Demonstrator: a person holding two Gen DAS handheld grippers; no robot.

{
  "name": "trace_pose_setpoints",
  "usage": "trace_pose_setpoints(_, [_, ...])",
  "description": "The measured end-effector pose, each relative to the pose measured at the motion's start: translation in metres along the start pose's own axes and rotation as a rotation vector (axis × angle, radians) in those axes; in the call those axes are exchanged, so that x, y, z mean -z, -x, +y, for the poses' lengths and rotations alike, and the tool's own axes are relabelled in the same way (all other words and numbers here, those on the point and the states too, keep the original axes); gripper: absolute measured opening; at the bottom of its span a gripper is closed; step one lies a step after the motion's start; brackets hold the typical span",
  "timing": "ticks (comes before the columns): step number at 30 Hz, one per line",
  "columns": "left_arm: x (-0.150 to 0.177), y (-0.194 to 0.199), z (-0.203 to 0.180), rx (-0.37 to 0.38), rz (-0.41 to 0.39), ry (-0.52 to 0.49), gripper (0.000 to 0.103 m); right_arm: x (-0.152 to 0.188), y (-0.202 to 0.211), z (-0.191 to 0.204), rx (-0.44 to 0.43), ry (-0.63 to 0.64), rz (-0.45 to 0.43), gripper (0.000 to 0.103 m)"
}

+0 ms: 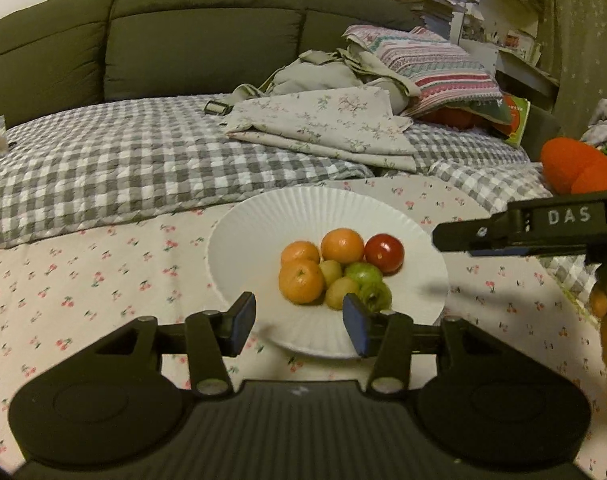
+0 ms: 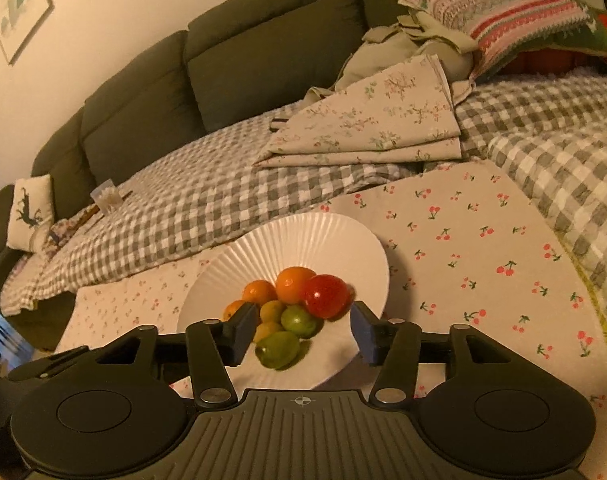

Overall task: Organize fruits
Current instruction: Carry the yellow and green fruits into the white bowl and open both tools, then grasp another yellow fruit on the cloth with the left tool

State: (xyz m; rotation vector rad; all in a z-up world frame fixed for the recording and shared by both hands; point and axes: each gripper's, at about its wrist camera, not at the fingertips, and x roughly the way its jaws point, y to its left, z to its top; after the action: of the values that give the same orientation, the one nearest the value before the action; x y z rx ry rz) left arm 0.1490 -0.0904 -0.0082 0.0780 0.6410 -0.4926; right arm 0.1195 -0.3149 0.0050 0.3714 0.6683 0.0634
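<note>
Left view only: right gripper (image 1: 439, 238) side-on, jaw state indeterminable. Right view only: framed prints (image 2: 19, 4). Surface: cherry-print cloth (image 1: 83, 280), gingham blanket, sofa. Plate (image 1: 243, 248), central: three oranges (image 1: 301, 286), one tomato (image 1: 384, 253), four green fruits. Left gripper (image 1: 299, 320): jaws apart, empty.

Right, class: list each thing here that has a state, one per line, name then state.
left gripper: open, empty
right gripper: open, empty
white plate: holding all the fruit
red fruit: on the plate
folded floral cloth: folded, on the checked cover
</note>
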Motion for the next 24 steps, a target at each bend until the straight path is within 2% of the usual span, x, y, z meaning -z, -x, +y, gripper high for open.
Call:
trace_pose_setpoints(4, [0.006, 0.011, 0.002, -0.001, 0.03, 0.006, 0.048, 0.007, 0.008, 0.013, 0.077, 0.094, -0.003, 0.063])
trace_pose_setpoints(10, [0.016, 0.032, 0.001, 0.012, 0.07, 0.039, 0.048, 0.015, 0.024, 0.022, 0.052, 0.086, 0.008, 0.069])
trace_pose_setpoints(13, [0.023, 0.039, -0.005, 0.014, 0.089, 0.025, 0.052, 0.022, 0.034, 0.032, 0.032, 0.111, 0.018, 0.074])
trace_pose_setpoints(16, [0.033, 0.043, -0.008, 0.025, 0.115, 0.028, 0.054, 0.028, 0.042, 0.039, 0.03, 0.127, 0.022, 0.076])
trace_pose_setpoints(19, [0.041, 0.045, -0.012, 0.036, 0.136, 0.036, 0.054, 0.035, 0.049, 0.044, 0.023, 0.125, 0.026, 0.084])
trace_pose_setpoints(24, [0.05, 0.044, -0.019, 0.029, 0.159, 0.03, 0.054, 0.043, 0.051, 0.046, 0.004, 0.119, 0.064, 0.087])
